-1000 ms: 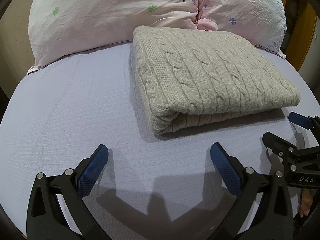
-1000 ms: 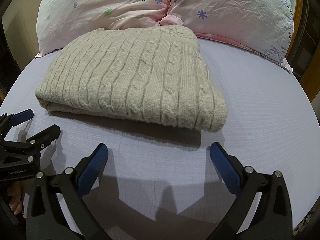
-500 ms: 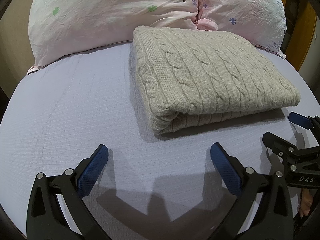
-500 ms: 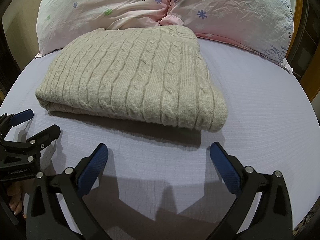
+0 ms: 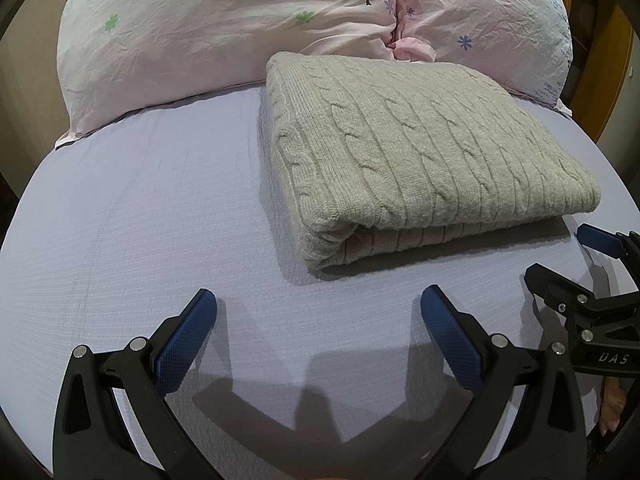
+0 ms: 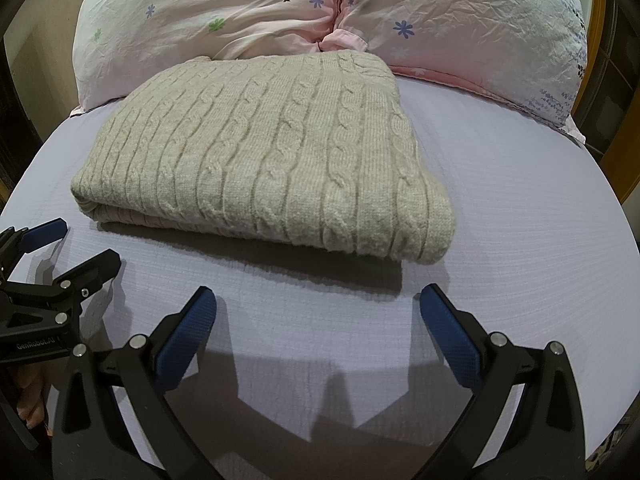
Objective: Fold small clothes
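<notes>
A beige cable-knit sweater (image 5: 420, 160) lies folded into a thick rectangle on the lilac bed sheet (image 5: 140, 220); it also shows in the right wrist view (image 6: 272, 160). My left gripper (image 5: 318, 312) is open and empty, just short of the sweater's near left corner. My right gripper (image 6: 318, 312) is open and empty, just short of the sweater's near right corner. Each gripper shows in the other's view, the right one (image 5: 568, 260) at the right edge and the left one (image 6: 76, 244) at the left edge, both open.
Two pink flowered pillows (image 5: 224, 24) (image 6: 472, 24) lie against the head of the bed, touching the sweater's far edge. Wooden furniture (image 5: 600, 60) stands past the bed's right side. Bare sheet (image 6: 520, 220) lies right of the sweater.
</notes>
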`<state>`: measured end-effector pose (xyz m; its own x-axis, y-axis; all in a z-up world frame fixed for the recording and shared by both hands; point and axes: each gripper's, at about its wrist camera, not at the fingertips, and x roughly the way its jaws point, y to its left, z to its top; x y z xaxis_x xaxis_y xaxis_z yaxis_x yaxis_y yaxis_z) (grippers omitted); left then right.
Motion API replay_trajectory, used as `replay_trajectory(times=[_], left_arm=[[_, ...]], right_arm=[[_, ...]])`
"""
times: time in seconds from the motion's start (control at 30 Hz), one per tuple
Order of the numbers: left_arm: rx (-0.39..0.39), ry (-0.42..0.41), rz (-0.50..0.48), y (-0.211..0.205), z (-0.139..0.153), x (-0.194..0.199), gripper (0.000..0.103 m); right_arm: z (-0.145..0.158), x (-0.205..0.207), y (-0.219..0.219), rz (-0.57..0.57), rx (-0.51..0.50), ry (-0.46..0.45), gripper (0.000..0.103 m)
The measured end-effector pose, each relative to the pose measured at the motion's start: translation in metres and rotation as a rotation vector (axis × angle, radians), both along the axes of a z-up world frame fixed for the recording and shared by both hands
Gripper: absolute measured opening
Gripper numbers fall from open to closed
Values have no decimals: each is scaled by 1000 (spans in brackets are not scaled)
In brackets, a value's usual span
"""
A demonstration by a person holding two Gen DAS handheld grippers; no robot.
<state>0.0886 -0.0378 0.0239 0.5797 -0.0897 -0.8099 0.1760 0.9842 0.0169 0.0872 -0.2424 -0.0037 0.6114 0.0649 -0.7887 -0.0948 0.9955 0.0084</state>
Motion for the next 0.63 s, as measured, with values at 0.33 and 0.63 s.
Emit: replay_trajectory(times=[0.33, 0.63], left_arm=[[1, 1, 3, 0, 1, -1, 102], [1, -2, 2, 0, 1, 2, 102]], right_arm=[[0, 0, 0, 0, 0, 0, 101], [0, 0, 0, 0, 0, 0, 101]])
